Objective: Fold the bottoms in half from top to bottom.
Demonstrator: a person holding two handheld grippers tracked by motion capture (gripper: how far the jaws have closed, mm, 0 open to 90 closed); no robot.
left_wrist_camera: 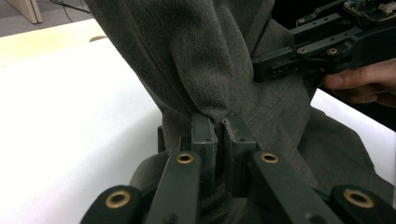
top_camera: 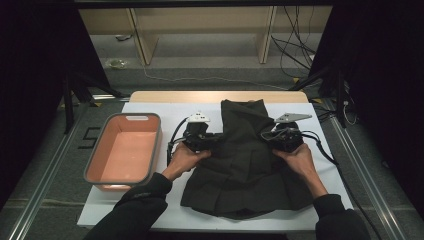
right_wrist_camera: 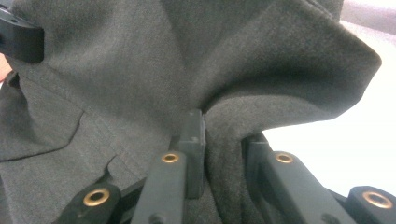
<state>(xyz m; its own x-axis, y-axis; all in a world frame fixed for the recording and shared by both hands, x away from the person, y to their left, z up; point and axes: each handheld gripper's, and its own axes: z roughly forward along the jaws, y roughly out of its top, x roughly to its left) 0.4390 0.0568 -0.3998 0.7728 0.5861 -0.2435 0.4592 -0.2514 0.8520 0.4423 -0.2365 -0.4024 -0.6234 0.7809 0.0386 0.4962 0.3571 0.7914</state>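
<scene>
Two tools' jaws: left tool (left_wrist_camera: 218, 122), right tool (right_wrist_camera: 219, 126); dark garment (top_camera: 245, 155) between.

A: What type of site is this?

B: A lab recording station. Black curtains (top_camera: 385, 60) enclose the table (top_camera: 215, 96), metal rails (top_camera: 42, 185) run along the grey floor, and loose cables (top_camera: 295, 47) lie at the far right.

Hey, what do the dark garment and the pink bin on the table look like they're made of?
The dark garment looks like a woven, wool-like suiting cloth, matte: a fine grainy weave and stitched seams show up close, and it folds softly where the left gripper and right gripper pinch it. The pink bin looks like smooth moulded plastic with a grey rim, possibly a softer rubbery band; that can't be told.
</scene>
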